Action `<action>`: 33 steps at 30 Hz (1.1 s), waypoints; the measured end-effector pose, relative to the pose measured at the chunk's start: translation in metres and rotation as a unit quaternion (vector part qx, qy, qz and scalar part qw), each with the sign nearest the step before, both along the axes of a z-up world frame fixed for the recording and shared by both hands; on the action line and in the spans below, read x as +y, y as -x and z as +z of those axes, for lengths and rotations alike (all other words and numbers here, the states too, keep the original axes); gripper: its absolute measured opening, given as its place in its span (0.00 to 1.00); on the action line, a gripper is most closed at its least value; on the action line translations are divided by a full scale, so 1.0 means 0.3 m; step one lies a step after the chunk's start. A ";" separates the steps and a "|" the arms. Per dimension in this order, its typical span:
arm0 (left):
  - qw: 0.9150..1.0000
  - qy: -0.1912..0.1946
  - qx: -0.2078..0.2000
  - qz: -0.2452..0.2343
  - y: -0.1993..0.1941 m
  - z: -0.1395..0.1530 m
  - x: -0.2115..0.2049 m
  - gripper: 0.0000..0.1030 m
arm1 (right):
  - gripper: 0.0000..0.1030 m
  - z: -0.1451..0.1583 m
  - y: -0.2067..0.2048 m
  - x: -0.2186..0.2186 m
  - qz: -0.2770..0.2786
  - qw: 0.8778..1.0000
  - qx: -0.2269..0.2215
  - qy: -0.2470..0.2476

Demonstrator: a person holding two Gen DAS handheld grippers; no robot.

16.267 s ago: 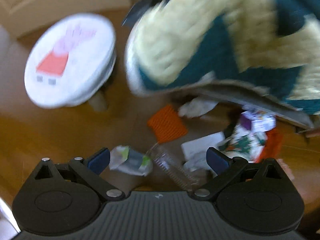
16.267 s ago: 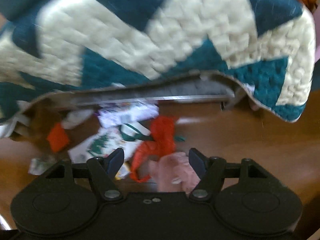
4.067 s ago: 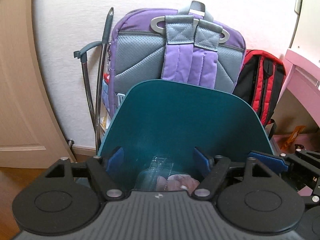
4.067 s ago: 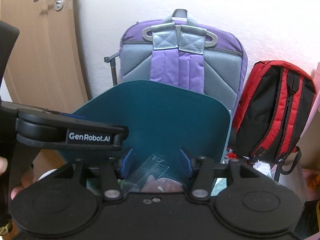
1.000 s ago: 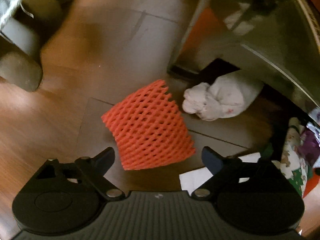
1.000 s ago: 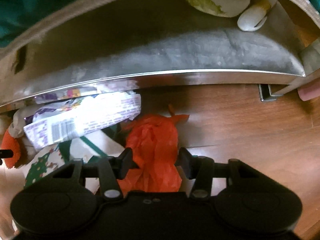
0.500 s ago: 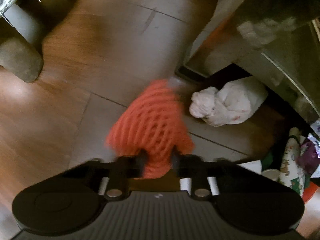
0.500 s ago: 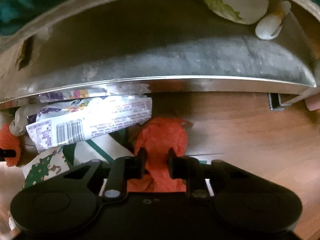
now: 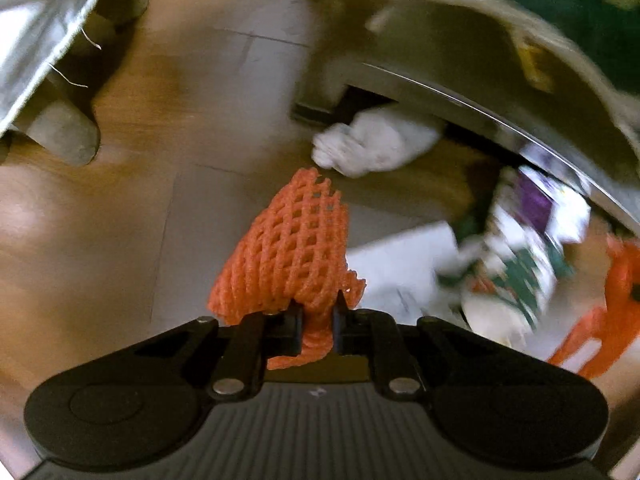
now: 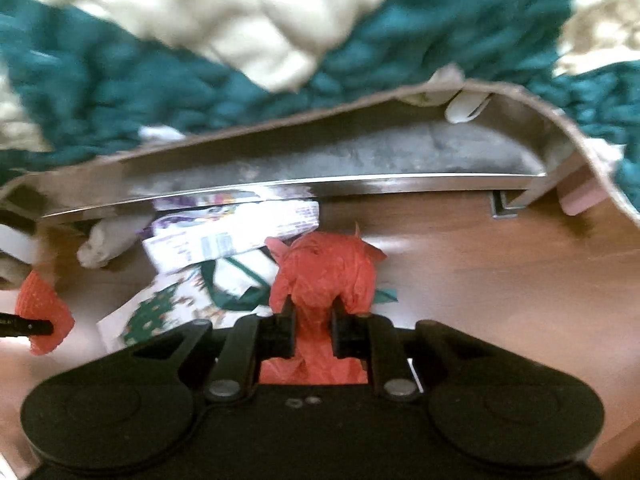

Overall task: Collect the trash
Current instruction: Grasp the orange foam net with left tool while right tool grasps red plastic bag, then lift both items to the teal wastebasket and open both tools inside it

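Left gripper (image 9: 317, 322) jaws pressed in on the orange foam mesh fruit sleeve (image 9: 294, 256), pinching its lower end; the sleeve fans out forward from the jaws in a cone, open lattice texture, looks lifted off the wooden floor (image 9: 120, 240), though contact is hard to judge. Gripper points down and forward over the floor.

Right gripper (image 10: 312, 330) jaws pinching the crumpled orange-red plastic bag (image 10: 324, 276); the bag bunches above and below the jaws, thin wrinkly film, with its lower part hidden behind the gripper body.

Just beyond the sleeve: a crumpled white tissue wad (image 9: 372, 146) at the edge of the metal bed frame rail (image 10: 300, 184). Right of the sleeve a flat white paper sheet (image 9: 396, 264), then a blurred pile of printed wrappers, one white with green tree print (image 10: 168, 312), one shiny white-purple with barcode (image 10: 232, 232), partly under the rail. Teal and cream quilted blanket (image 10: 280, 40) hangs over the frame above.

Open floor lies left of the left gripper and right of the right gripper; the rail edge is near ahead.
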State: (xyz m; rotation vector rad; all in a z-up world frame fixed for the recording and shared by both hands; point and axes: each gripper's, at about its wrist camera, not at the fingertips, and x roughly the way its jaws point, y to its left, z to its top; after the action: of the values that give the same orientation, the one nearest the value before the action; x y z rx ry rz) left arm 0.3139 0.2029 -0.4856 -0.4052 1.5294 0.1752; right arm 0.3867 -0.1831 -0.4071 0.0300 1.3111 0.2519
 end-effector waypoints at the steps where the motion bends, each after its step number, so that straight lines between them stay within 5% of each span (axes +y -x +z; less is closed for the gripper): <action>1: 1.000 0.001 0.000 -0.012 0.016 0.033 -0.011 0.12 | 0.15 0.040 0.015 -0.002 0.003 1.000 -0.004 -0.001; 8: 0.998 0.007 -0.038 -0.040 0.098 0.341 -0.039 0.12 | 0.15 0.337 0.104 0.015 0.022 0.998 -0.050 -0.022; 17: 0.989 0.004 -0.138 -0.044 0.163 0.792 -0.123 0.12 | 0.15 0.726 0.268 0.007 0.050 0.988 -0.134 -0.057; 26: 0.965 -0.005 -0.254 -0.068 0.255 1.213 -0.264 0.12 | 0.15 1.119 0.409 0.006 0.094 0.963 -0.235 -0.094; 33: 0.934 -0.027 -0.347 -0.085 0.259 1.549 -0.339 0.12 | 0.15 1.413 0.437 0.033 0.122 0.930 -0.328 -0.108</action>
State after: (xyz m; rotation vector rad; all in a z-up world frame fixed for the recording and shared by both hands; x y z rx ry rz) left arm 0.2361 0.1013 -0.0210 -0.2478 0.8502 -0.0641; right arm 0.2555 -0.1732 0.0167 -0.0303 0.6112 0.5666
